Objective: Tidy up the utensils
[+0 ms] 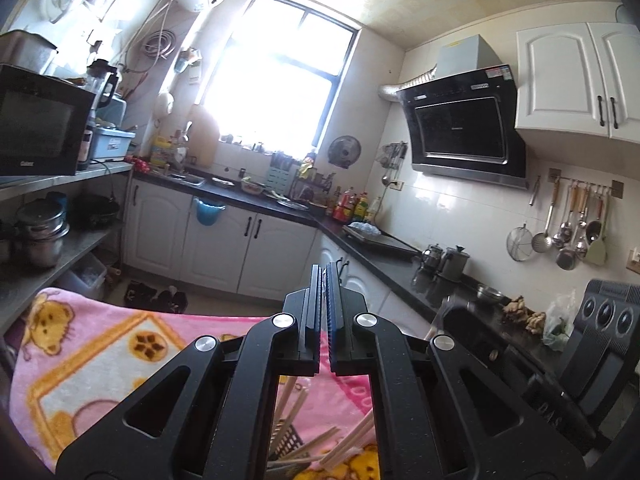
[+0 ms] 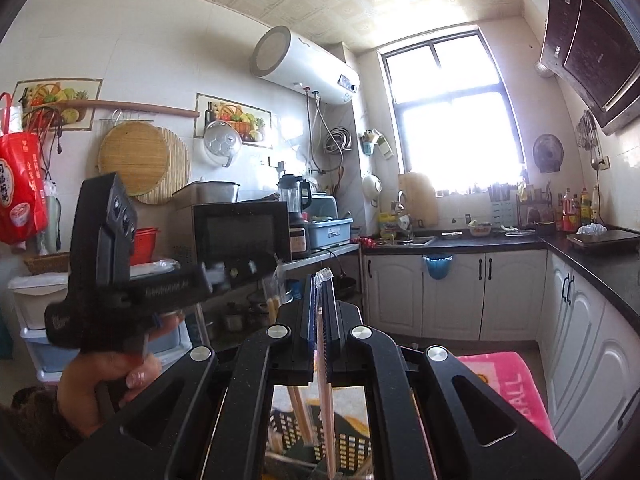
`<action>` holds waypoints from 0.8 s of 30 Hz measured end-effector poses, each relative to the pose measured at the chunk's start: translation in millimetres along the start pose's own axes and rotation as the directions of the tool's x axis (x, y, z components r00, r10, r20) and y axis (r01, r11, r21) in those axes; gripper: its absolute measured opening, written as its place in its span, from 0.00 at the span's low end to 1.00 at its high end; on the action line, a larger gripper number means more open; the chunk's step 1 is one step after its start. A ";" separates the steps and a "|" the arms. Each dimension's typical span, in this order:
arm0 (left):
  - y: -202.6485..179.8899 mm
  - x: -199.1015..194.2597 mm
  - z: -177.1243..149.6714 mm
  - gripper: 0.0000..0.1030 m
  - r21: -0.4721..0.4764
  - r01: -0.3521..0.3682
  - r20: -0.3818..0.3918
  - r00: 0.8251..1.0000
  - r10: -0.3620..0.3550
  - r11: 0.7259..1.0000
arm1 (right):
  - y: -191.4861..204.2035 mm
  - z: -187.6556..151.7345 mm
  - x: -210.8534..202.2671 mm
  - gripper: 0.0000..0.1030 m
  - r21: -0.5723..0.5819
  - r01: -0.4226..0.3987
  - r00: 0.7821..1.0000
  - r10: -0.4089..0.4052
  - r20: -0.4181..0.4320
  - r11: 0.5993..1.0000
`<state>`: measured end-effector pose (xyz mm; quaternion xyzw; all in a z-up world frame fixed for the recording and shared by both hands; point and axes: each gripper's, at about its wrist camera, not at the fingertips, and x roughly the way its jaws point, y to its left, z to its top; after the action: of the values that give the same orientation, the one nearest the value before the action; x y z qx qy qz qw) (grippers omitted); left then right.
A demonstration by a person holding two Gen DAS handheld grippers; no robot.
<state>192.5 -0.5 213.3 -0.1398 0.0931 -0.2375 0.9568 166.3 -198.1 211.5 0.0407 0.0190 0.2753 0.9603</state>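
Observation:
My left gripper (image 1: 323,268) is shut, blue pads together with nothing between them, held level over a pink bear-print blanket (image 1: 100,360). Through its frame I see a black slotted basket (image 1: 286,436) with several pale chopsticks (image 1: 348,444) leaning in it. My right gripper (image 2: 320,280) is shut on a pale chopstick (image 2: 322,360) in a clear plastic sleeve. The stick hangs down over the black basket (image 2: 288,424). In the right wrist view a hand (image 2: 92,384) holds the left gripper's housing (image 2: 108,240) at the left.
A dark L-shaped countertop (image 1: 380,264) over white cabinets (image 1: 216,240) runs along the back and right. A metal shelf (image 1: 48,276) with pots and a microwave (image 1: 40,120) stands left. Ladles hang on the wall (image 1: 568,232). The pink blanket's edge (image 2: 516,392) shows at lower right.

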 end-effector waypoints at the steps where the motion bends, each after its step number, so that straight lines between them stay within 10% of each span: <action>1: 1.8 1.4 -0.1 0.01 -0.003 -0.002 -0.002 1.000 0.002 1.000 | -1.3 1.0 4.2 0.03 0.003 0.000 1.000 0.000 0.002 1.000; 24: 32.3 28.3 -33.4 0.01 -0.075 -0.047 -0.044 0.998 0.044 0.996 | -14.8 -34.3 66.9 0.03 0.051 0.032 0.996 -0.028 -0.080 0.998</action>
<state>222.8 5.9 168.5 -0.1690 0.1256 -0.2147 0.9537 228.8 -172.8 175.0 0.0543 0.0648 0.2615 0.9615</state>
